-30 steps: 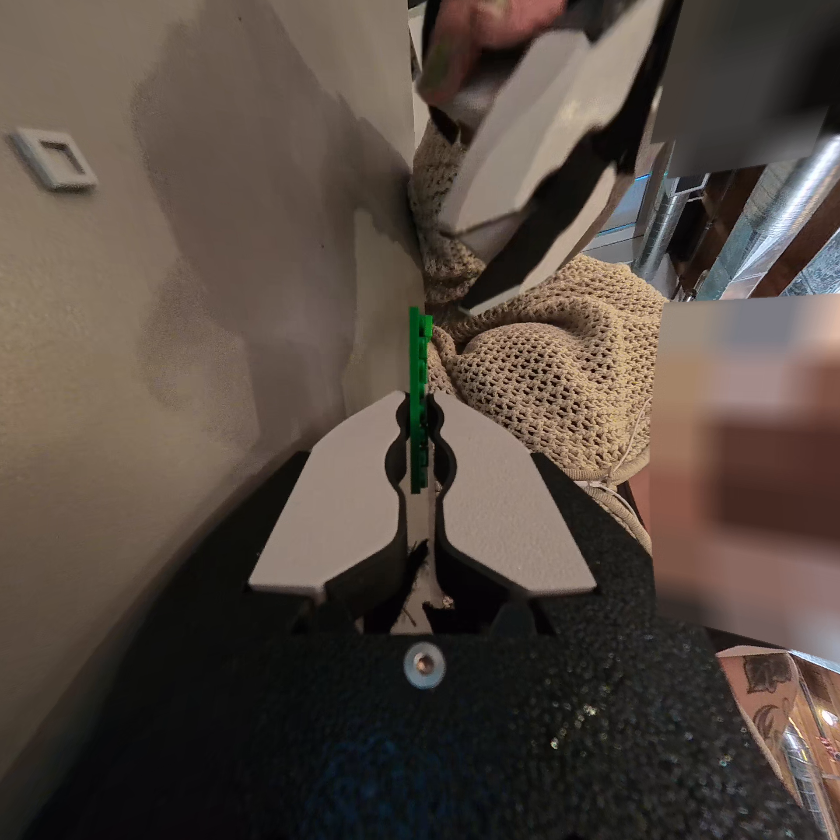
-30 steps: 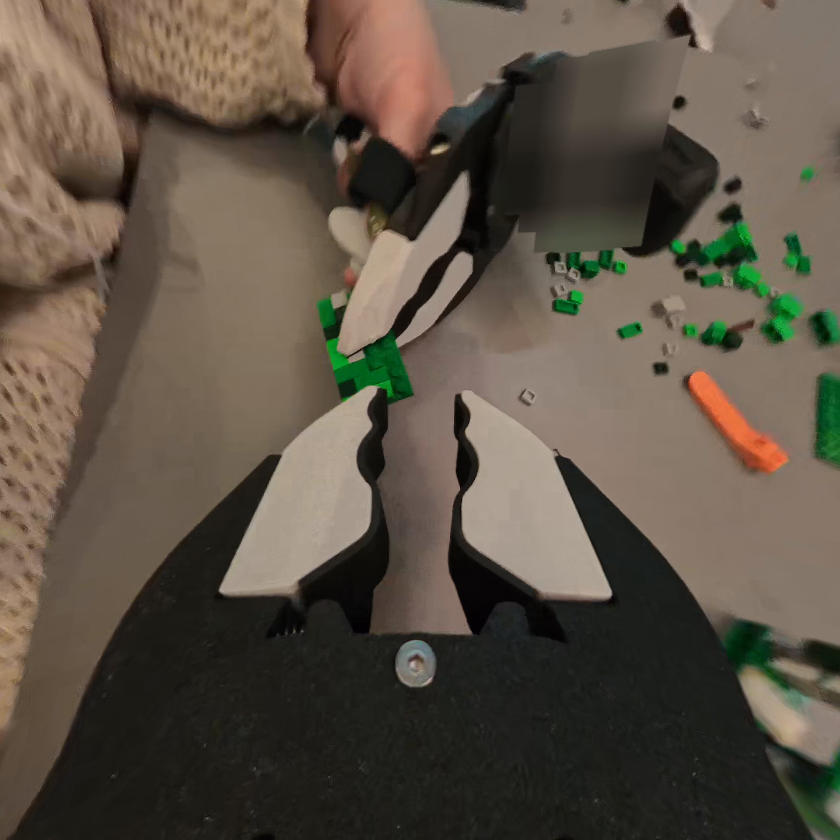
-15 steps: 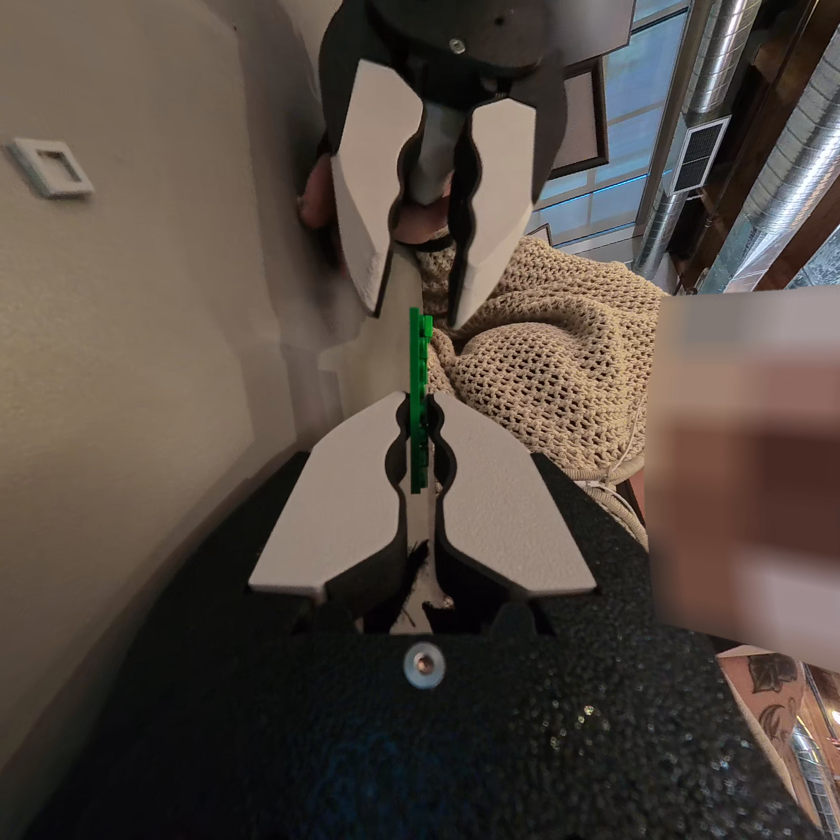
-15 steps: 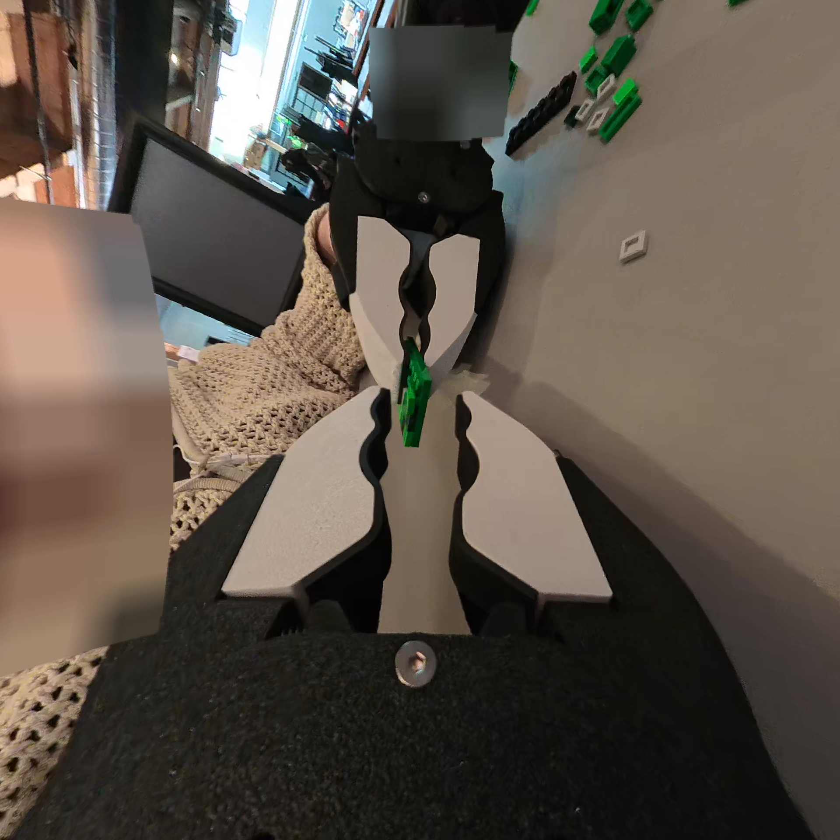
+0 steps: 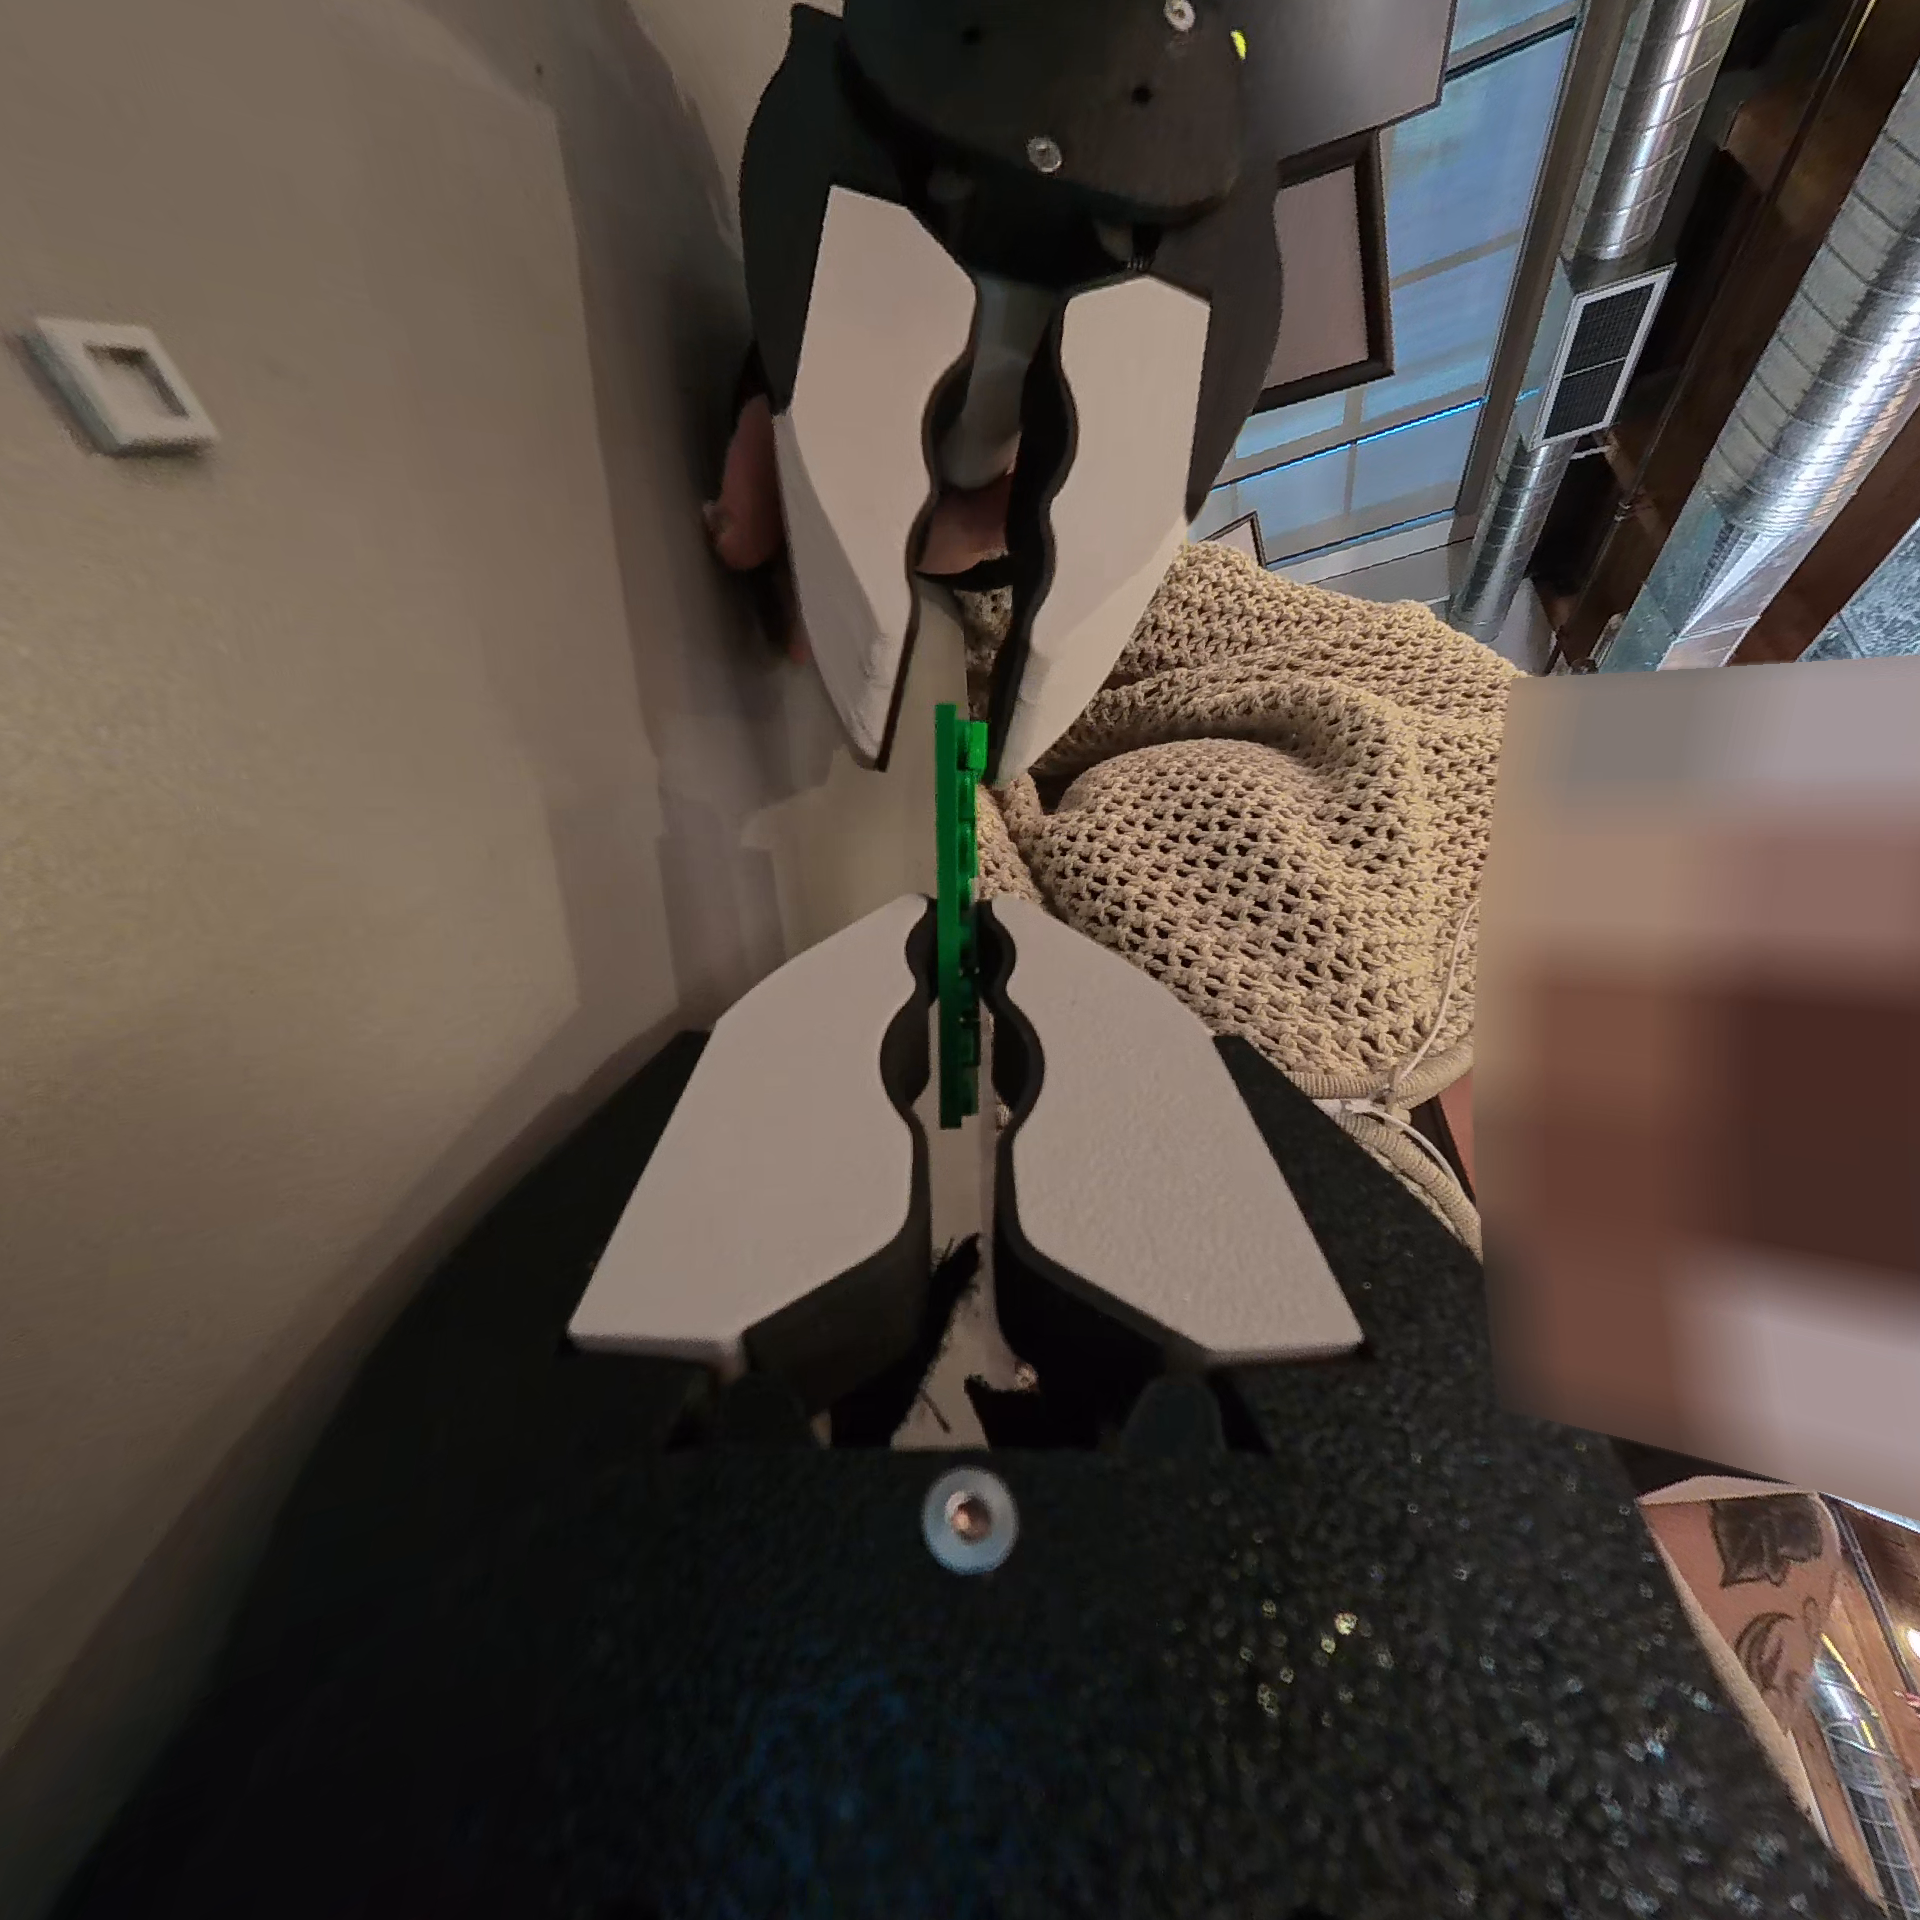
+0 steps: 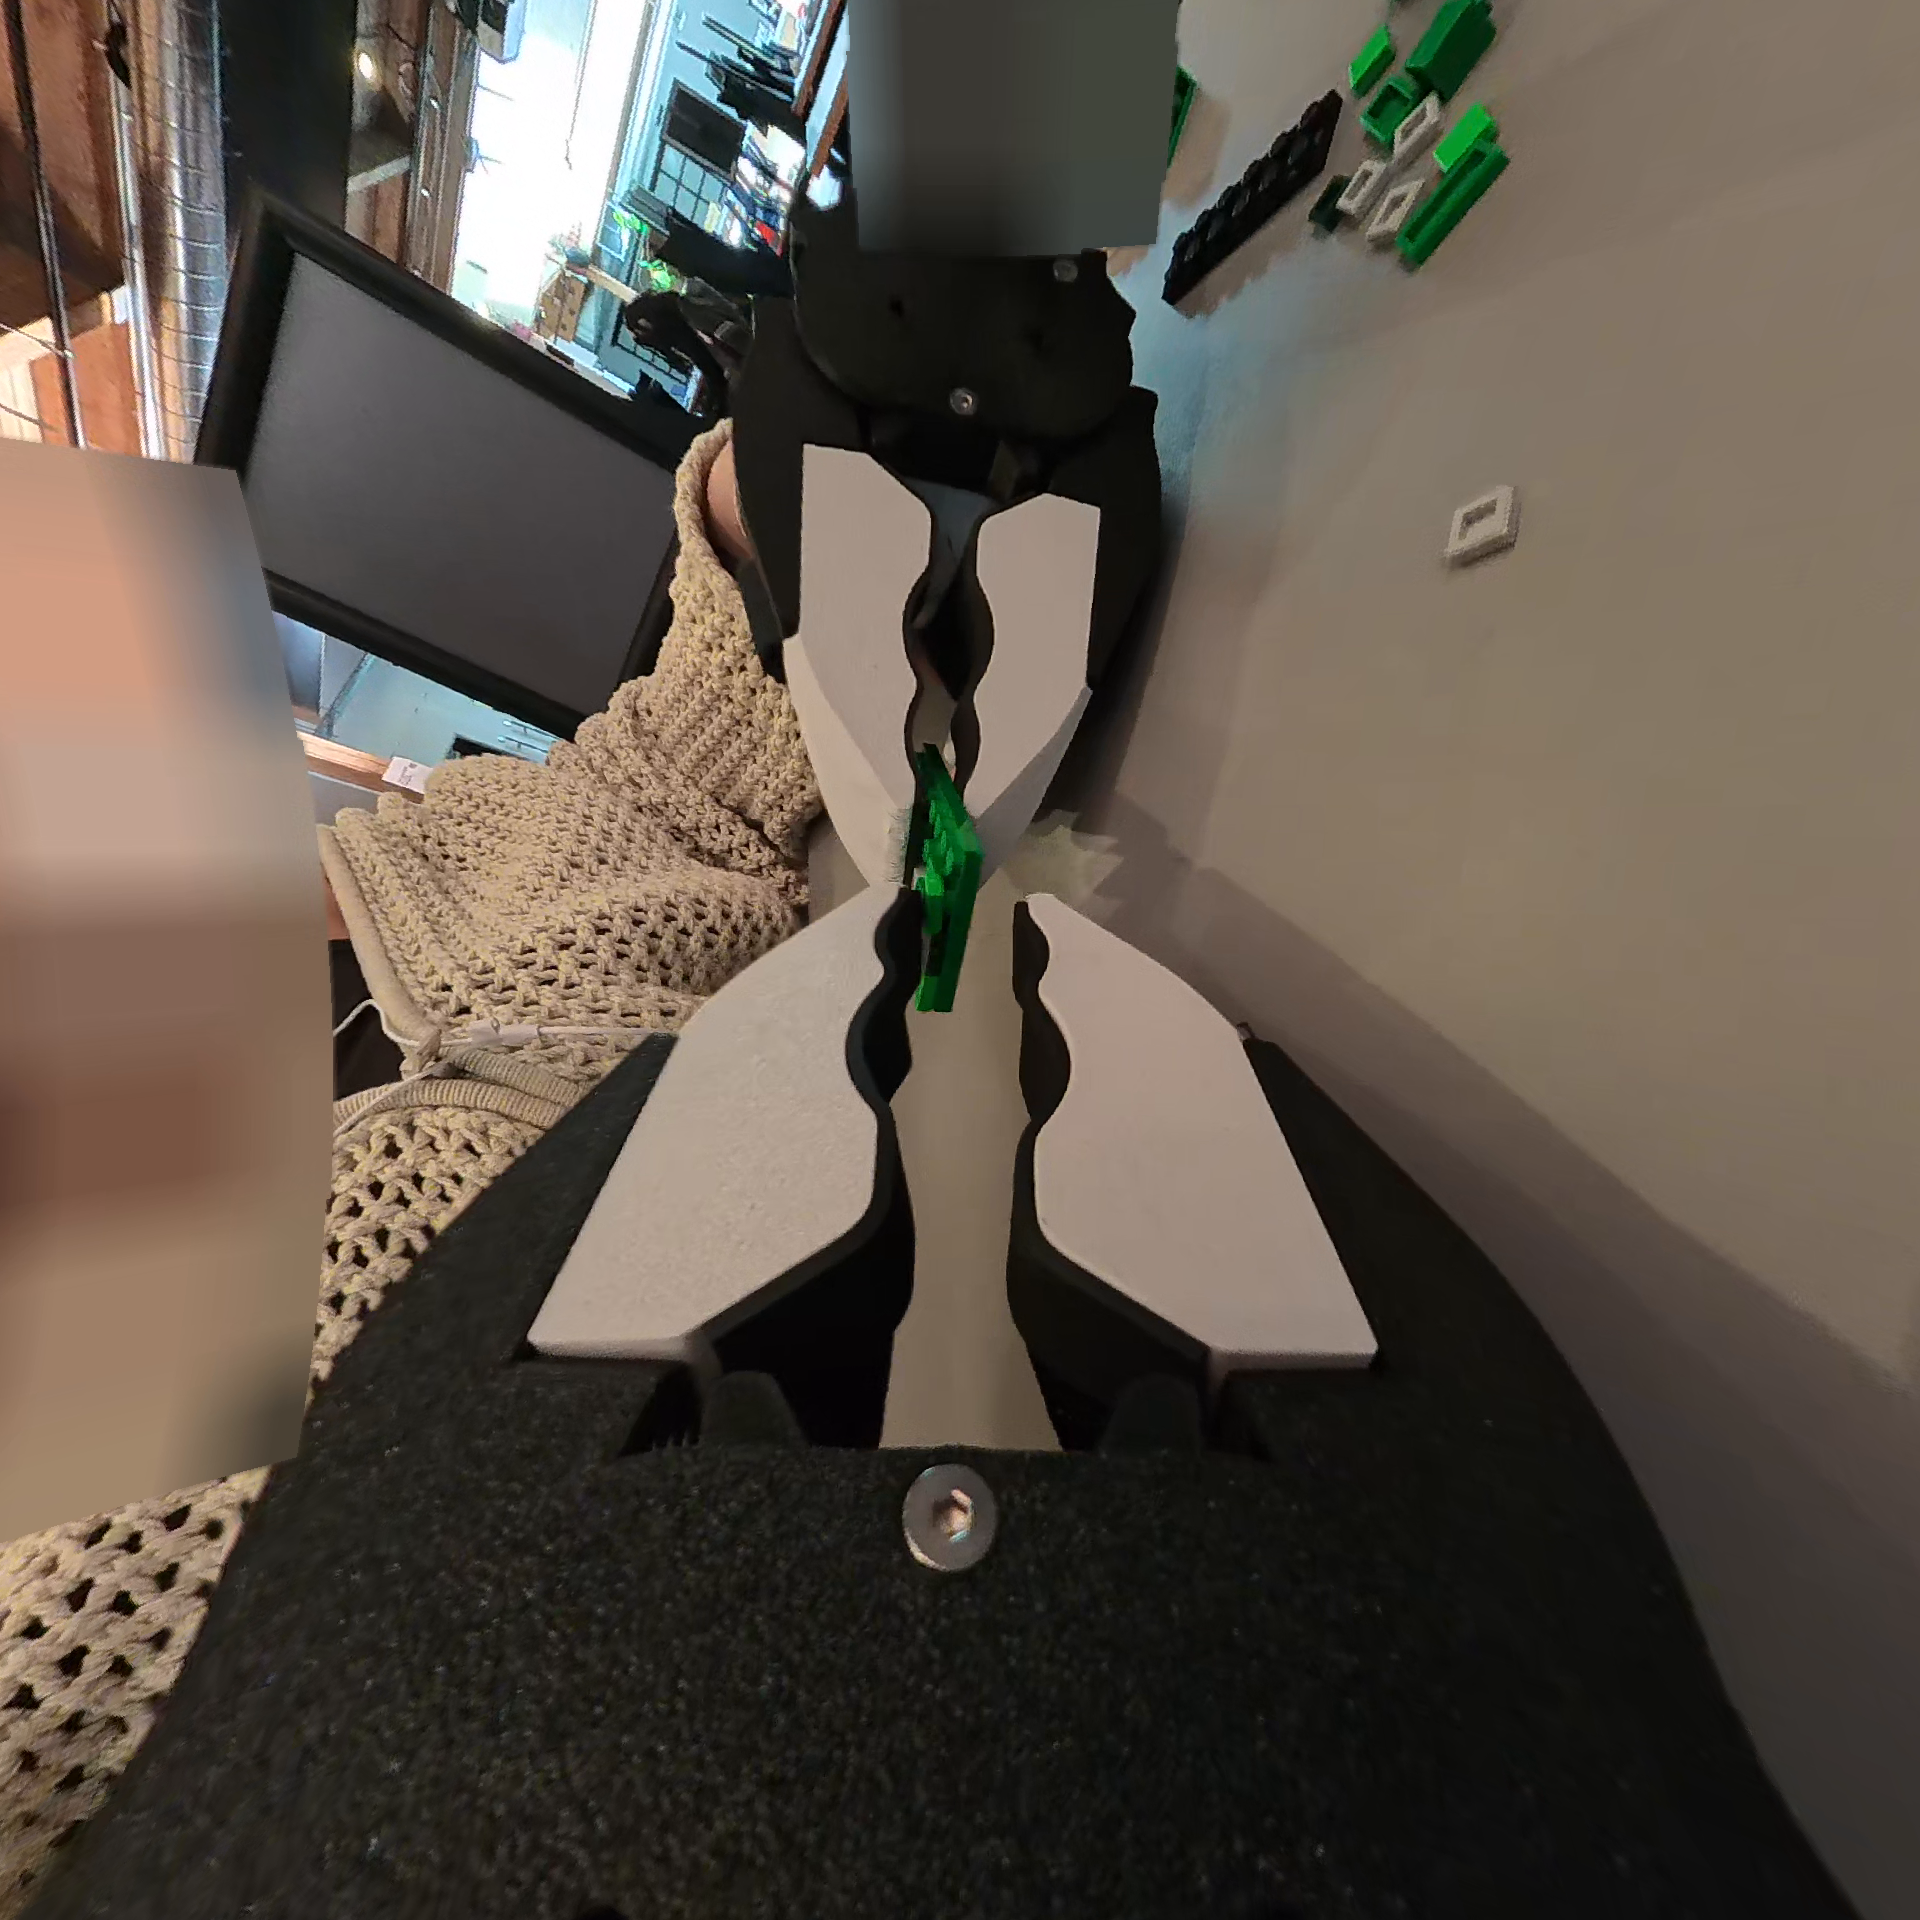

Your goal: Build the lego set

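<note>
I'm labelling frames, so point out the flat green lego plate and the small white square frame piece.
flat green lego plate (image 5: 951, 831), left wrist view, exposed edge.
small white square frame piece (image 5: 120, 400), left wrist view, rim.

Green lego plate assembly (image 5: 958, 914): thin, flat, seen edge-on in the left wrist view, with darker green pieces (image 6: 940, 883) studded onto one face. It is held off the table, clamped at one end; the free end is seen extended outward, and contact at its tip cannot be judged.

Loose lego pieces (image 6: 1429, 156): green, white and one long black plate (image 6: 1252, 197), scattered on the grey table (image 6: 1558, 831). A single white square frame piece (image 5: 120, 400) is set apart from them.
</note>
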`<state>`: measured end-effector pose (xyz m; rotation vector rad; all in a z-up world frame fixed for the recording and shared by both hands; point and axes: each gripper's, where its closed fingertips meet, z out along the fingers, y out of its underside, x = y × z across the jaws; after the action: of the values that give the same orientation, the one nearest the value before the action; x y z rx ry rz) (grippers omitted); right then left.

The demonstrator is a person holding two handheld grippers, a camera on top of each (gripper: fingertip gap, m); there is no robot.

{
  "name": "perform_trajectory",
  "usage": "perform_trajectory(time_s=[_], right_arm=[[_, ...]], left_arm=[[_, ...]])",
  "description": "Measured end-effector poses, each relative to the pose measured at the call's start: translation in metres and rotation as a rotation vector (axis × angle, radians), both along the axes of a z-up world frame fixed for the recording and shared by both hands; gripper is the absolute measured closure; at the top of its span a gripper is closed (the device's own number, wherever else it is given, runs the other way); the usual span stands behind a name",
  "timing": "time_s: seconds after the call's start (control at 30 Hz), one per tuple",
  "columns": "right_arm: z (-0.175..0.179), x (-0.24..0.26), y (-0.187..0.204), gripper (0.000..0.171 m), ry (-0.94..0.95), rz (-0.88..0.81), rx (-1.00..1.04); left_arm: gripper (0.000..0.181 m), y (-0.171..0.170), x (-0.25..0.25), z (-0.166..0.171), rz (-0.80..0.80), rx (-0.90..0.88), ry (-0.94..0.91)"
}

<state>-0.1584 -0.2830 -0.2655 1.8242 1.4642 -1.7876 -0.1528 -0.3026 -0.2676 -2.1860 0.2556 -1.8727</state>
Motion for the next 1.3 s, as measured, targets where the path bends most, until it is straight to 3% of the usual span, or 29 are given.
perform_trajectory(time_s=[0.5,0.77,1.0,1.13,1.3], right_arm=[[0.003,0.002,-0.004,0.165,0.009,0.027,-0.024],[0.015,0.005,-0.004,0.165,0.163,0.055,0.121],[0.041,0.006,-0.005,0.165,0.549,0.047,0.597],[0.046,0.008,-0.006,0.165,0.571,0.041,0.591],[0.043,0.009,-0.006,0.165,0.577,0.055,0.625]], left_arm=[[0.175,-0.001,0.002,-0.002,0.004,0.085,0.067],[0.175,0.002,0.003,0.004,-0.017,0.457,0.297],[0.175,0.01,0.001,0.024,-0.001,0.935,0.526],[0.175,0.013,0.001,0.027,0.0,1.096,0.618],[0.175,0.014,0.0,0.025,-0.011,1.176,0.691]])
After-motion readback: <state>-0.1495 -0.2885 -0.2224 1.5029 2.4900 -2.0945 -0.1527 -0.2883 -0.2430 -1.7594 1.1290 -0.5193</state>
